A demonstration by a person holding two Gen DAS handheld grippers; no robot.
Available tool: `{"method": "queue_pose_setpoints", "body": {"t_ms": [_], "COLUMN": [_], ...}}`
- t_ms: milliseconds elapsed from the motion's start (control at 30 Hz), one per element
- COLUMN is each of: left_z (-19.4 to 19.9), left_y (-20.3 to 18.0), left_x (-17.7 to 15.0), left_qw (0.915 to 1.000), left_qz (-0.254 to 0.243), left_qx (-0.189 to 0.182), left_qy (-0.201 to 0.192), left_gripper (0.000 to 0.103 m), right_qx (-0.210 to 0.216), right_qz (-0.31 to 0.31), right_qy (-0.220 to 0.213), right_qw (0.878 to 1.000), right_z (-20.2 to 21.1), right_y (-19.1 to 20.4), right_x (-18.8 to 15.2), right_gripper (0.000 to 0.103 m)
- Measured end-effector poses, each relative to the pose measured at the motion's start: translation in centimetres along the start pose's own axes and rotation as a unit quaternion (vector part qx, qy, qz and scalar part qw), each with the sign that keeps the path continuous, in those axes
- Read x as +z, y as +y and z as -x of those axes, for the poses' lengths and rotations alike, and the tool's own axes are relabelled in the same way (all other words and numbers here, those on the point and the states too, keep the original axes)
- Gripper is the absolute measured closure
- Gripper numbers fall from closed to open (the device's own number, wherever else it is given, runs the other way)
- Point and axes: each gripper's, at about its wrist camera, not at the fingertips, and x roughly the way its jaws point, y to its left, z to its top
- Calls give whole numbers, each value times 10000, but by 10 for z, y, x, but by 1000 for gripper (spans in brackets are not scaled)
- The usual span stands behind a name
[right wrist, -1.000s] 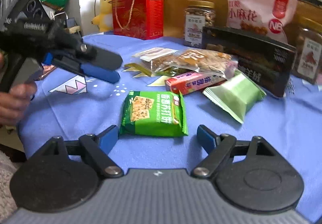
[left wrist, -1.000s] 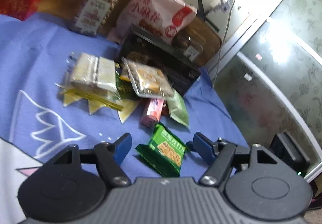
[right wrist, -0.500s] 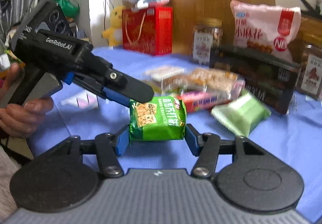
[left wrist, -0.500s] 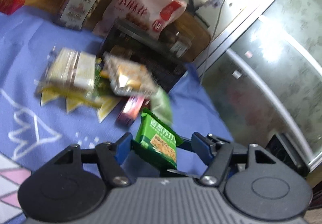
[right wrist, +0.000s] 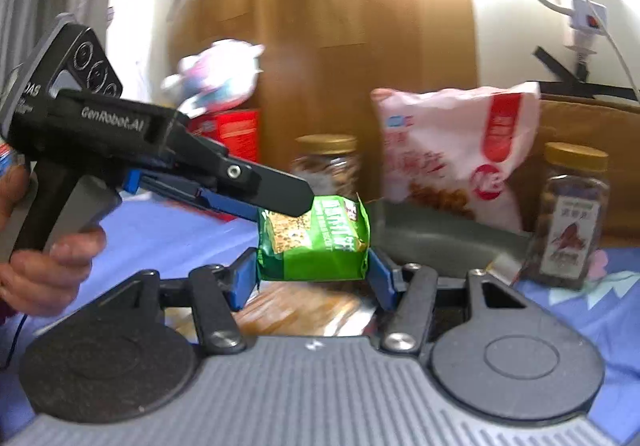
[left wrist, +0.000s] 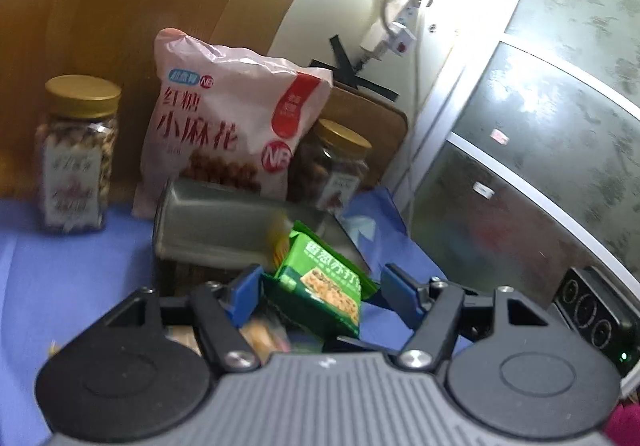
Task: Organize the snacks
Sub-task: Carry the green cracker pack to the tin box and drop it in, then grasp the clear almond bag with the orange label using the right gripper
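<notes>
Blue tablecloth carries the jars and bags along its far edge, while the right gripper, clamped on the green foil cracker packet, holds it above the long dark box, presumably for stowing, the left gripper's jaws apart around it

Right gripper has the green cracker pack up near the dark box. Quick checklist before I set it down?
1. Right gripper clamped on green cracker pack: ok.
2. Pack lifted off the blue tablecloth: ok.
3. Left gripper open, not gripping the pack: ok.
4. Left gripper clear of the pack: not ok; its tip sits right against it.
5. Free room inside the dark box: cannot tell.
6. Right-hand jar upright, out of the path: ok.
</notes>
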Motion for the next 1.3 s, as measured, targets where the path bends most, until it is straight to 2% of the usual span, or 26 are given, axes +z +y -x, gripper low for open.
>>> {"method": "queue_pose_setpoints", "body": {"t_ms": [100,300,433,567,633,733,800,867,967,1033,1067,1100,1133,1167,1233,1300], "left_z": [-28,-71,-83,-48,-25,8,21,27,24,18,16,13,13,14,20,29], "left_y": [10,35,45,48,49,54,58,62,65,66,64,61,58,57,56,51], "left_x": [15,25,21,13,7,-11,-27,-44,-61,-69,-72,-73,-74,-74,-77,-81], "left_qw": [9999,9989,9972,9977,9975,9962,9947,9928,9903,9887,9891,9899,9901,9901,9903,9906], "left_qz": [4,232,407,580,637,803,956,1110,1257,1360,1321,1238,1208,1209,1278,1296], "left_qx": [140,375,527,344,286,303,384,426,491,420,458,506,551,572,365,274], "left_qy": [2,151,347,81,-71,-123,-20,122,331,464,464,460,455,437,406,351], "left_gripper": [38,38,35,35,35,35,35,32,30,29,29,29,29,30,37,38], "right_qx": [-180,-422,-609,-666,-498,-196,92,175,212,162,184,258,394,444,432,417], "right_qz": [-141,-278,-270,-378,-469,-591,-748,-924,-1158,-1174,-1165,-1221,-1334,-1378,-1245,-1175], "right_qy": [34,159,241,-84,-166,34,323,582,833,801,818,885,960,985,988,950], "right_qw": [9997,9986,9975,9970,9975,9981,9966,9939,9895,9897,9896,9882,9856,9845,9863,9876], "right_z": [-20,-53,-58,-27,-10,5,3,0,-8,-8,-8,-7,-7,-5,2,10], "right_y": [-23,-46,-47,-41,-36,-23,-16,-10,-7,-3,-1,0,2,4,16,25], "right_x": [4,4,0,-1,-5,-19,-28,-37,-47,-49,-47,-46,-46,-47,-49,-50], "right_gripper": [42,41,30,30,31,31,31,32,37,42,49,67,73,74,76,76]}}
